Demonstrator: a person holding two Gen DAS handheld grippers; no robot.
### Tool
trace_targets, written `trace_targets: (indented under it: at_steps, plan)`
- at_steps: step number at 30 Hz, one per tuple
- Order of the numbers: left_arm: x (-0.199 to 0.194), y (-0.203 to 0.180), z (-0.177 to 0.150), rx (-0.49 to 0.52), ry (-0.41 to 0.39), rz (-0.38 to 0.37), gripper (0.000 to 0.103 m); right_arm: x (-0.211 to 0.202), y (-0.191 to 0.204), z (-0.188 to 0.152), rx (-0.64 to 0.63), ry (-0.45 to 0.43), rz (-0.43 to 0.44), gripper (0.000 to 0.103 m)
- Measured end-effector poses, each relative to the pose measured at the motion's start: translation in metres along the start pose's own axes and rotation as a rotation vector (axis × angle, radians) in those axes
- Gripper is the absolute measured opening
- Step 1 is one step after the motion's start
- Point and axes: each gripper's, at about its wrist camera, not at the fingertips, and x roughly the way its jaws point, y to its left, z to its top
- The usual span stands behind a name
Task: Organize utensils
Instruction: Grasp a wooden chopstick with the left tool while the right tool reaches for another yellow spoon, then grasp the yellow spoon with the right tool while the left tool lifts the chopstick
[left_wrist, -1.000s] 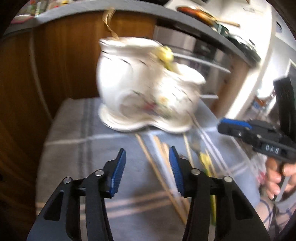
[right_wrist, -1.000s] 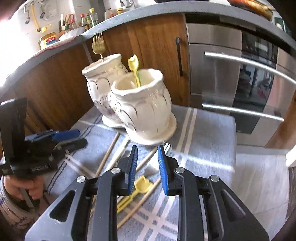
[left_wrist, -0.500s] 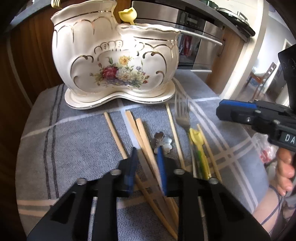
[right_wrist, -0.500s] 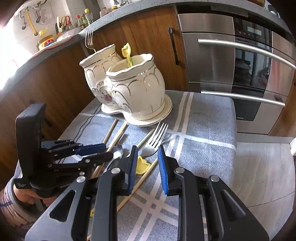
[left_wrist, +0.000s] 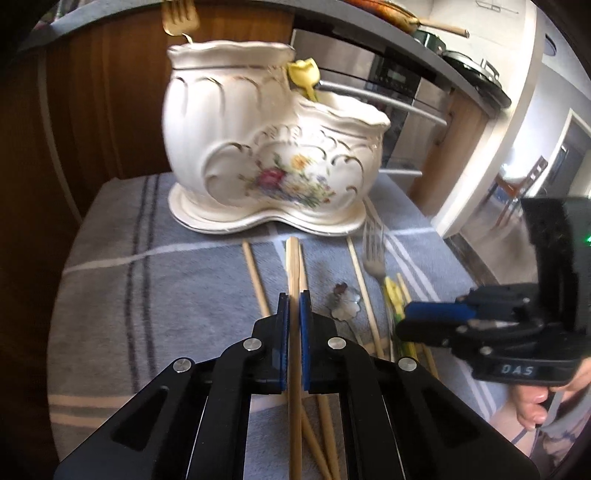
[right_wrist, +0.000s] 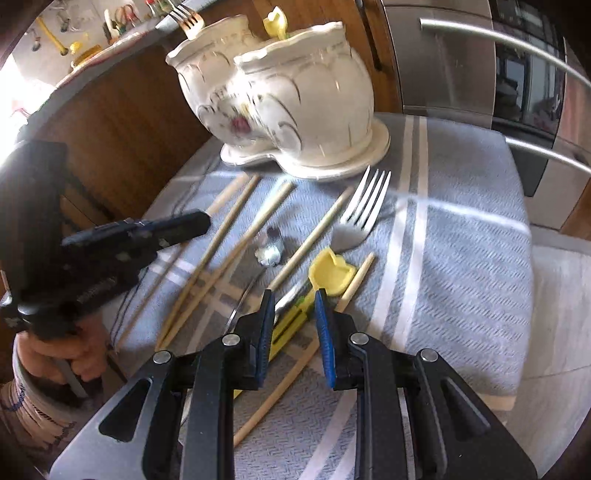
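Left wrist view: left gripper (left_wrist: 294, 299) clenched on a pale wooden chopstick (left_wrist: 293, 269), blue pads pressed to both sides of it, stick running straight out toward the far side and back under the black arms. More wooden chopsticks (left_wrist: 256, 280) lie loose on the grey-blue woven cloth with pale stripes (left_wrist: 155, 288), one just left of the held stick, others fanned on the right. White glazed ceramic two-pot utensil holder with gold scrolls and a flower decal (left_wrist: 273, 155) stands at the far end of the cloth on its own wavy base, well beyond the pads. Gold fork (left_wrist: 177, 18) sticks up from its taller left pot, yellow plastic tulip-tip utensil (left_wrist: 304, 75) from the lower right pot. Small silver flower-bowl spoon (left_wrist: 345, 301) lies near right of the pads, silver metal fork (left_wrist: 373, 258) further right, tines toward the holder.

Right wrist view: right gripper (right_wrist: 294, 300) partly open, jaws parted a moderate gap, gripping nothing; they straddle the handle of a yellow plastic tulip-shaped utensil (right_wrist: 332, 275) flat on the cloth, contact unclear. Silver fork (right_wrist: 364, 206) just beyond, left gripper (right_wrist: 192, 221) at far left
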Motion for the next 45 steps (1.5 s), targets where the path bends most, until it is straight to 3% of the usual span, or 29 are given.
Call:
trace_targets:
  at_steps: [13,18,25,35,45]
  plan:
    - [-0.002,0.020,-0.002,-0.048,-0.009,0.027,0.006,0.014,0.008,0.026,-0.012,0.059,-0.031,0.024]
    - [-0.003,0.027,-0.006,-0.072,-0.004,0.045,0.006,0.018,0.010,0.032,-0.049,0.074,-0.026,0.013]
    - [0.006,0.033,-0.010,-0.090,0.034,0.069,0.006,0.014,0.013,0.033,-0.128,0.115,-0.039,0.010]
    - [0.023,0.031,0.000,-0.045,0.092,0.104,0.006,0.031,0.009,0.051,-0.102,0.162,0.005,0.012]
    - [0.037,0.033,0.020,-0.008,0.128,0.093,0.006,-0.008,-0.002,0.060,-0.097,0.065,0.074,0.010]
